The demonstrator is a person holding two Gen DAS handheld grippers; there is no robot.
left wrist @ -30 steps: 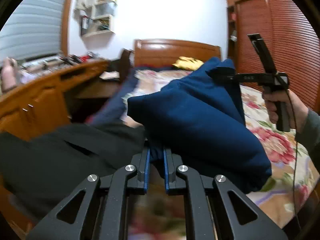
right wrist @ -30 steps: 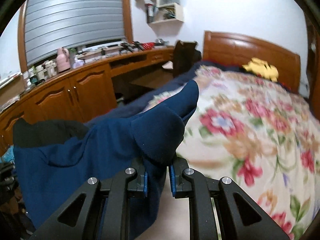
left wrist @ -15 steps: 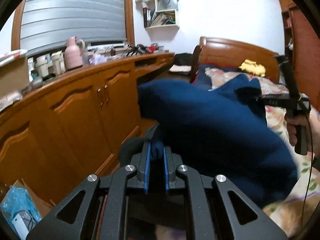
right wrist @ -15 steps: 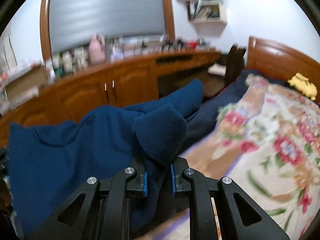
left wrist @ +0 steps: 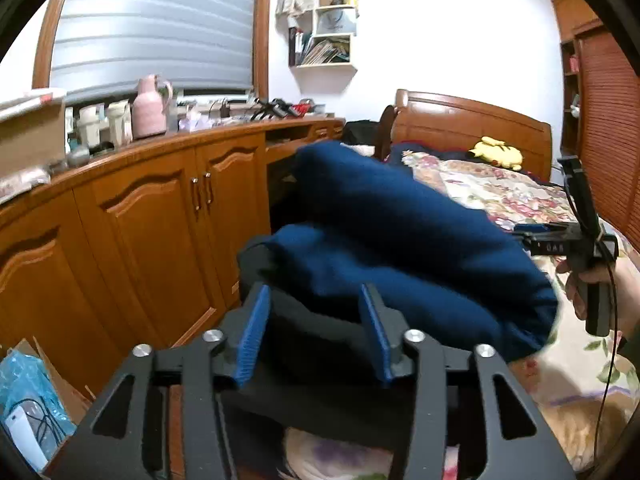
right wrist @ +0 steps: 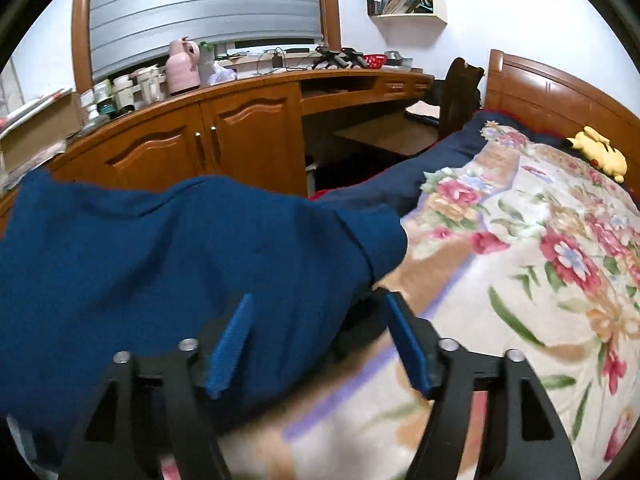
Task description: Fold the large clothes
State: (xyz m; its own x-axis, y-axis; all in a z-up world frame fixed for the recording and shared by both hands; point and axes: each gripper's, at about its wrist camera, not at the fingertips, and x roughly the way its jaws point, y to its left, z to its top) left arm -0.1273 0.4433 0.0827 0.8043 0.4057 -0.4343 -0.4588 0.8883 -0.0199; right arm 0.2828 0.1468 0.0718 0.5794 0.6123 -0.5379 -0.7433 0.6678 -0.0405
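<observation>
The right tool (left wrist: pixel 560 246) carries small pale characters, too blurred to read.

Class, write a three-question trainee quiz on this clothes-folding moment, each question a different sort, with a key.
1. True or false: the left gripper is clamped on the blue garment.
2. The right gripper is: A) open B) shut on cloth C) out of view.
3. Fill in: the yellow plush toy lies on the bed near the wooden ____.

Key: 1 false, its jaws stand apart; 2 A; 3 headboard.
</observation>
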